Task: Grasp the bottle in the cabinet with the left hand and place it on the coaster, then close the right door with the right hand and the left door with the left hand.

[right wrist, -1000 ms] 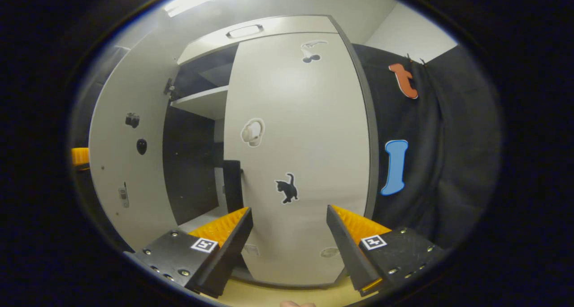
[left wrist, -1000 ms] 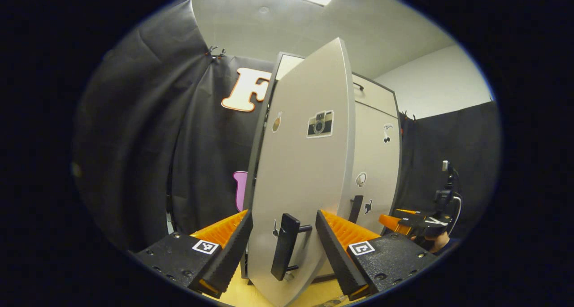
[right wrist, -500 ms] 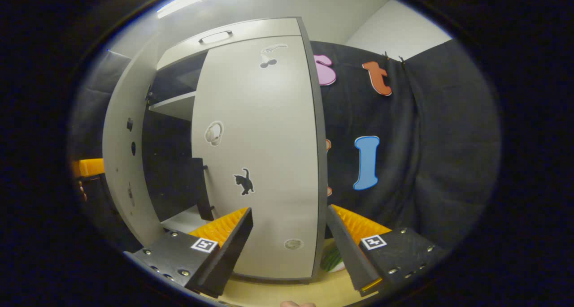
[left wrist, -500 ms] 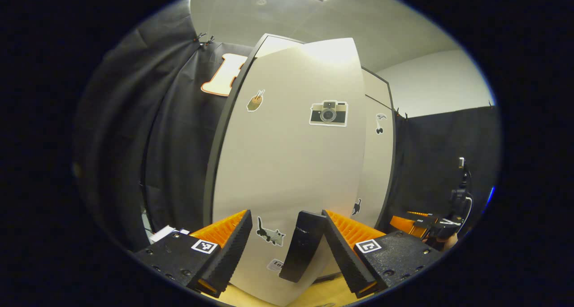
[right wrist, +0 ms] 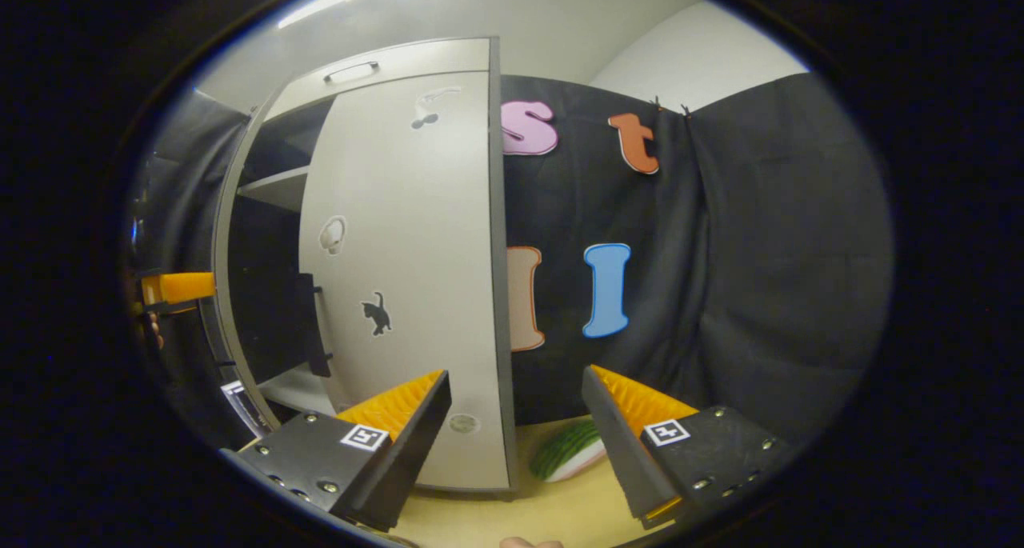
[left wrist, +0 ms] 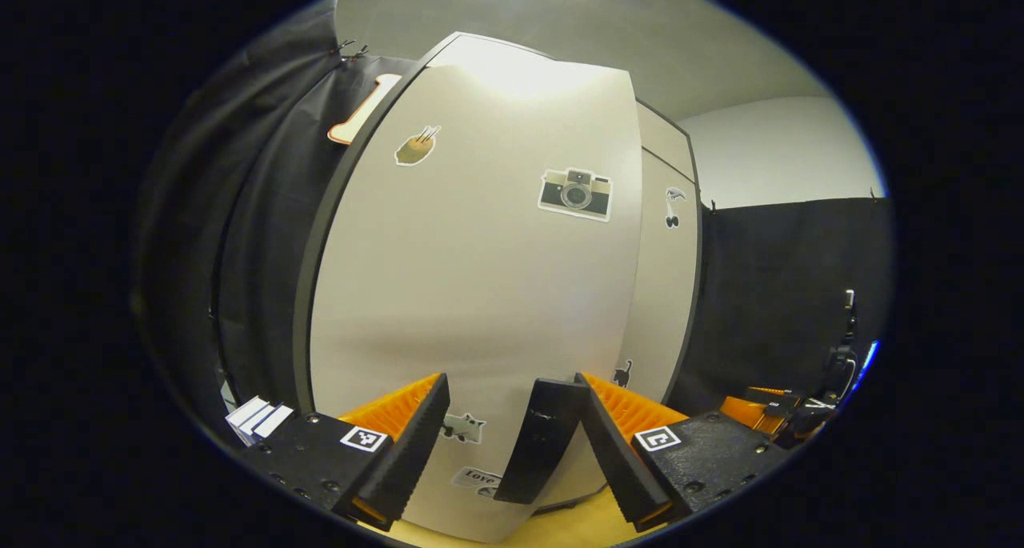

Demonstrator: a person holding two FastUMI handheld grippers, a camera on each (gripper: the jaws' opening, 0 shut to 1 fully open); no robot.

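Observation:
The cabinet's left door, pale grey with a camera sticker, stands close in front of my left gripper. That gripper is open, and the door's black handle sits between its fingers, against the right one. In the right gripper view the left door's edge stands off the cabinet, with a dark gap and a shelf behind it. The right door, with a cat sticker, lies flat against the cabinet. My right gripper hangs open, low by that door's right edge, with nothing between its fingers.
A green and white object lies on the wooden table just right of the cabinet. Black cloth hangs on both sides. Small white cards lie left of the cabinet. The other gripper is far right in the left gripper view.
The left door has swung from half open to nearly flat against the cabinet, with my left gripper following it. My right gripper has turned right, away from the right door.

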